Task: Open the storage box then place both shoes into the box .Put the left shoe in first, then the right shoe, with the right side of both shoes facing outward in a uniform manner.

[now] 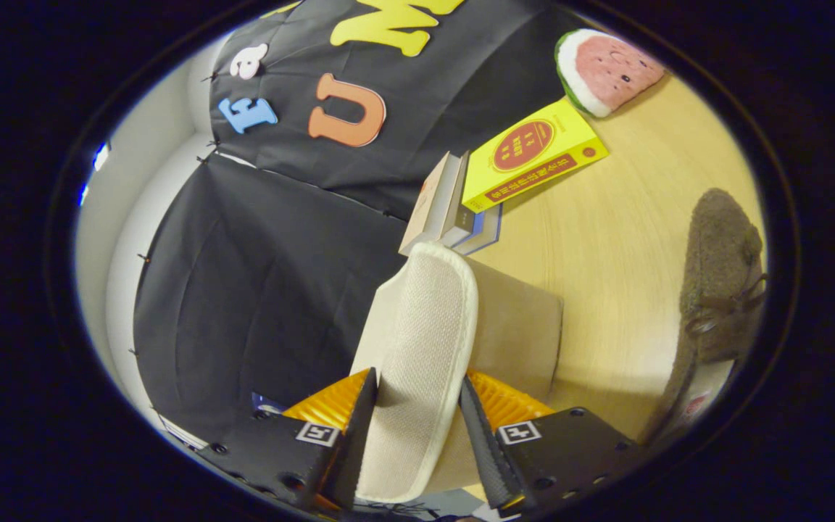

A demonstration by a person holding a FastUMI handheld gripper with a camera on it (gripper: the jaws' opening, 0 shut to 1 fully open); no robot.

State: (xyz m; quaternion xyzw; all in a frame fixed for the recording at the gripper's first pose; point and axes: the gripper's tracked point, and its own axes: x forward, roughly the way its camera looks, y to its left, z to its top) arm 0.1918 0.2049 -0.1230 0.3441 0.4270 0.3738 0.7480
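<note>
My gripper (417, 377) is shut on a shoe (417, 326), one finger on each side. The shoe's pale, mesh-textured sole with its cream rim faces me, and it points away from the fingers. Right behind it stands a smooth tan face (519, 326), which looks like the storage box; I cannot tell whether it is open. The other shoe (722, 275), brown and fuzzy with laces, lies on the wooden table (620, 239) off to the right of the fingers, its pale sole edge showing at the near end.
A yellow book (533, 152) leans on a small stack of books (446, 210) beyond the tan box. A watermelon-slice plush (606, 69) lies farther back on the table. Black cloth wall (265, 275) hangs to the left.
</note>
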